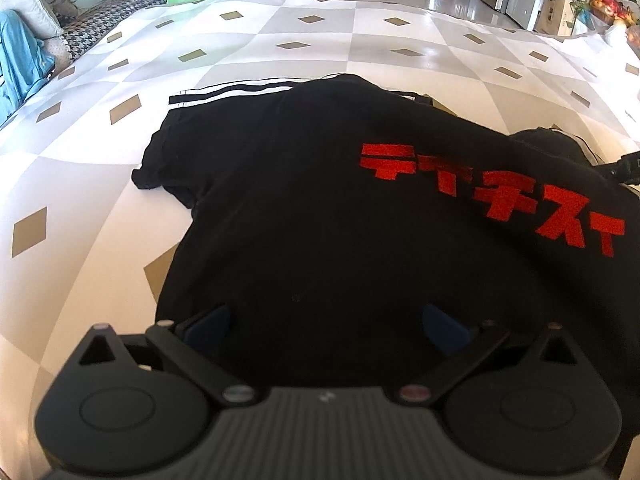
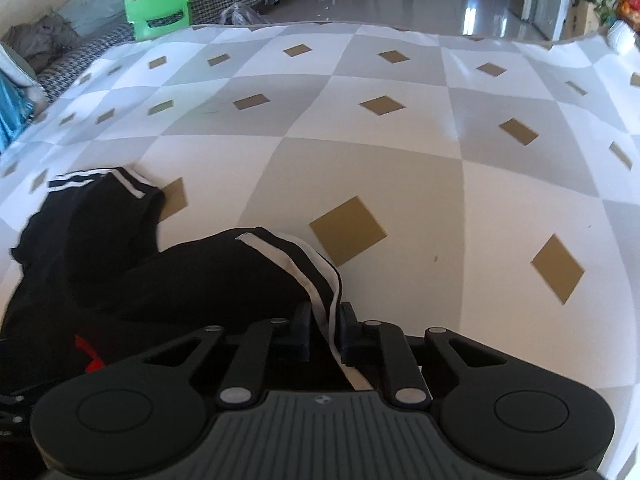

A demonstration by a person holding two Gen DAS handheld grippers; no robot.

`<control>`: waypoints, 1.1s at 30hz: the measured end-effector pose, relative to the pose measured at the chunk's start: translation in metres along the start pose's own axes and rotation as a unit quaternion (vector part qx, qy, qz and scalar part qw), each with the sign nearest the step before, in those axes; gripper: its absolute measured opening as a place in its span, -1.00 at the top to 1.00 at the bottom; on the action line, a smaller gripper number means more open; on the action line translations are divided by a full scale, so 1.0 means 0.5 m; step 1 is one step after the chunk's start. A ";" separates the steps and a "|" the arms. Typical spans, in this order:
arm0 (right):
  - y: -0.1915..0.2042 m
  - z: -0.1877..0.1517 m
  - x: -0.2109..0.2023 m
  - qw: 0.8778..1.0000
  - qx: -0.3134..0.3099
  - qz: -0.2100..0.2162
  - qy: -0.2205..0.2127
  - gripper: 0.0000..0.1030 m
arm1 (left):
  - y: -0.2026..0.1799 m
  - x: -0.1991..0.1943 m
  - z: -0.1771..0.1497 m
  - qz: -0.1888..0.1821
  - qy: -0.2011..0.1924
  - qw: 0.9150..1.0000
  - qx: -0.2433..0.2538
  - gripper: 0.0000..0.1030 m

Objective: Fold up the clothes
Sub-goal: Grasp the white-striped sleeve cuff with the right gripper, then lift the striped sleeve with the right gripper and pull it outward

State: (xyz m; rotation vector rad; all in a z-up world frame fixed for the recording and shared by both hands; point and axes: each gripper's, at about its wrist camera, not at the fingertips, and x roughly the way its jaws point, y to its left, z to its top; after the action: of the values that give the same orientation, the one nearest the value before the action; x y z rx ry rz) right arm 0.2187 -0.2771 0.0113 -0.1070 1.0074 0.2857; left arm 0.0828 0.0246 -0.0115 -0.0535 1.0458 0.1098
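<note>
Checkered tablecloth (image 2: 360, 168) under black shirt (image 1: 304, 208); green chair (image 2: 160, 0) behind, seemingly.

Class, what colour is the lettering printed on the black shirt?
Red lettering on the black shirt, clearest in the left wrist view.

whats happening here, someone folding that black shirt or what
A person with tongs in each hand is folding a black T-shirt with red lettering, spread on a checkered tablecloth. The right tongs are shut on the shirt's white-striped sleeve, which is bunched and raised off the cloth. The left tongs are open, fingers spread over the shirt's body near its lower end, gripping nothing. The other striped sleeve lies flat on the far side, so the fold looks only started.
</note>
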 end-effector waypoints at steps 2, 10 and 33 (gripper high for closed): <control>0.001 0.005 0.002 1.000 -0.001 -0.026 -0.009 0.77 | 0.000 0.001 0.001 0.001 -0.001 1.000 -0.002 -1.00; -0.009 0.036 -0.021 0.989 0.012 -0.120 -0.082 0.80 | -0.002 0.004 0.001 0.002 -0.005 1.000 -0.003 -1.00; -0.001 0.094 -0.096 0.981 0.077 -0.026 -0.174 0.19 | 0.032 0.003 0.005 0.111 -0.027 0.991 -0.070 -1.00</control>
State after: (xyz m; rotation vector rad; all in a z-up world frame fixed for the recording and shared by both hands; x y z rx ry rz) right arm 0.2332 -0.2762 0.0767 0.0568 0.6739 0.1695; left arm 0.0840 0.0407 -0.0113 -0.0605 0.9867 0.3835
